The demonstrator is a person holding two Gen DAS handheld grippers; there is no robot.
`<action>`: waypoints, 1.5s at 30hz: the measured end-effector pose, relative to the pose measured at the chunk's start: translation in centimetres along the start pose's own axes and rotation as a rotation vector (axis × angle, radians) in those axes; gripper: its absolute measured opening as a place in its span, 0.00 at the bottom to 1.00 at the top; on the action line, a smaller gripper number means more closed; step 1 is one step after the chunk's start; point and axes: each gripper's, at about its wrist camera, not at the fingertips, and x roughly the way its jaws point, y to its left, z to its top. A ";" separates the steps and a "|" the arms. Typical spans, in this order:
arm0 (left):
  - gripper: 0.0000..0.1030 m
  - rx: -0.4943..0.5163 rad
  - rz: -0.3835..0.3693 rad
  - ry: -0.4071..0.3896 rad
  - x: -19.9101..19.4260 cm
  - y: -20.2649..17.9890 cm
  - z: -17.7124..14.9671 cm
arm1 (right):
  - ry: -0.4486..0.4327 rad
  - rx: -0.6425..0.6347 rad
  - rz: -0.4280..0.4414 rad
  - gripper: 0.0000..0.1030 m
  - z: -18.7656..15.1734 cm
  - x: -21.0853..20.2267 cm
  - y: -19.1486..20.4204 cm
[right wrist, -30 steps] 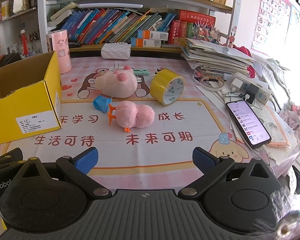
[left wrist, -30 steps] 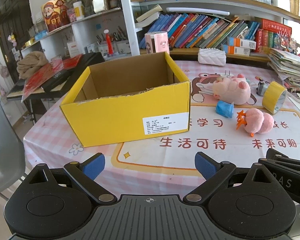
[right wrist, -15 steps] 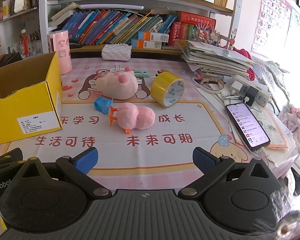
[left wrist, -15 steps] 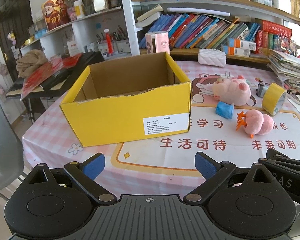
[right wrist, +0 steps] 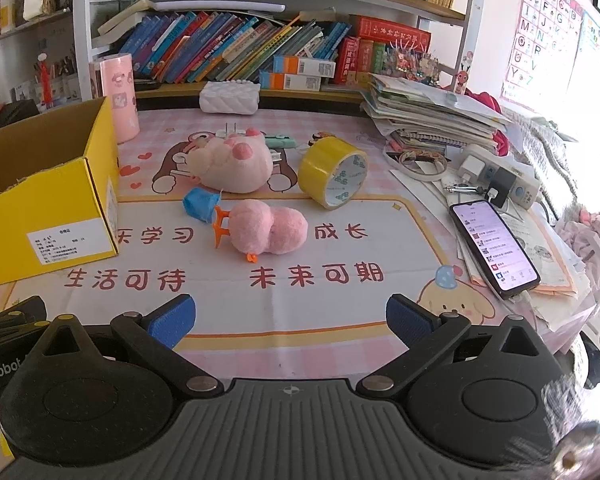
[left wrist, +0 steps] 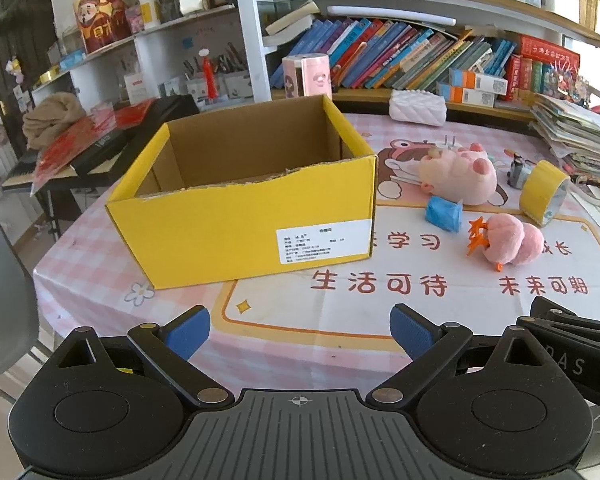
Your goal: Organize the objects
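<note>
Right wrist view nearer pink plush [right wrist: 269, 227]

box [left wrist: 244, 216] left, toys [right wrist: 268, 230] right, tape [right wrist: 334, 172] behind

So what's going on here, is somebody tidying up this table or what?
A person holds a claw in each hand over a cluttered table, and nothing has been picked up yet. The left claw and right claw are both open and empty. An open yellow box sits on the left, with nothing visible inside it. To its right lie a pink plush toy with orange feet, a larger pale pink plush, a small blue item and a roll of yellow tape.
</note>
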 end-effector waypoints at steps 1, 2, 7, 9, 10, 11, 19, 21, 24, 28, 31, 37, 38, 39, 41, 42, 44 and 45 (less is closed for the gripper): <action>0.95 0.001 -0.002 0.002 0.1 0.0 0.0 | 0.000 0.000 -0.002 1.00 0.0 0.0 0.0; 0.95 0.001 -0.005 0.005 0.1 -0.1 0.0 | 0.002 0.000 -0.003 1.00 0.0 0.1 -0.1; 0.95 0.002 -0.014 0.016 0.4 -0.2 -0.1 | 0.012 0.002 -0.003 1.00 -0.1 0.4 -0.3; 0.95 0.000 -0.021 0.020 0.5 -0.3 -0.1 | 0.015 0.000 -0.005 1.00 -0.1 0.4 -0.3; 0.95 -0.002 -0.025 0.022 0.6 -0.3 -0.1 | 0.014 0.000 -0.005 1.00 -0.1 0.5 -0.3; 0.95 -0.005 -0.031 0.026 0.7 -0.3 -0.2 | 0.014 0.000 -0.007 1.00 -0.1 0.5 -0.4; 0.95 -0.011 -0.061 0.039 1.5 -1.1 0.3 | 0.035 0.019 0.012 0.99 0.2 1.6 -1.3; 0.95 -0.007 -0.073 0.047 1.9 -1.5 0.5 | 0.038 0.021 0.013 0.99 0.4 1.9 -1.6; 0.95 0.004 -0.088 0.053 2.4 -2.3 0.7 | 0.048 0.031 0.013 0.99 0.7 2.5 -2.2; 0.95 0.017 -0.087 0.052 3.1 -3.5 1.4 | 0.049 0.047 0.024 0.98 1.4 3.5 -3.2; 0.95 0.013 -0.093 0.056 4.0 -4.3 2.2 | 0.029 0.064 0.042 0.97 2.1 4.1 -4.0; 0.95 0.030 -0.128 0.062 5.6 -6.6 3.5 | -0.011 0.108 0.065 0.92 4.0 6.0 -6.0; 0.95 0.036 -0.139 0.064 5.8 -7.1 3.7 | -0.019 0.122 0.070 0.92 4.3 6.3 -6.4; 0.95 0.042 -0.152 0.065 6.1 -7.7 4.0 | -0.028 0.134 0.072 0.92 4.7 6.7 -6.7; 0.95 0.049 -0.170 0.066 6.6 -8.6 4.5 | -0.043 0.145 0.064 0.92 5.4 7.4 -7.4; 0.95 0.051 -0.178 0.067 6.9 -9.1 4.7 | -0.048 0.146 0.062 0.92 5.7 7.7 -7.7; 0.95 0.052 -0.195 0.072 7.5 -10.0 5.1 | -0.051 0.150 0.068 0.94 6.3 8.6 -8.4; 0.95 0.052 -0.205 0.073 7.7 -10.4 5.3 | -0.050 0.154 0.073 0.94 6.5 9.0 -8.8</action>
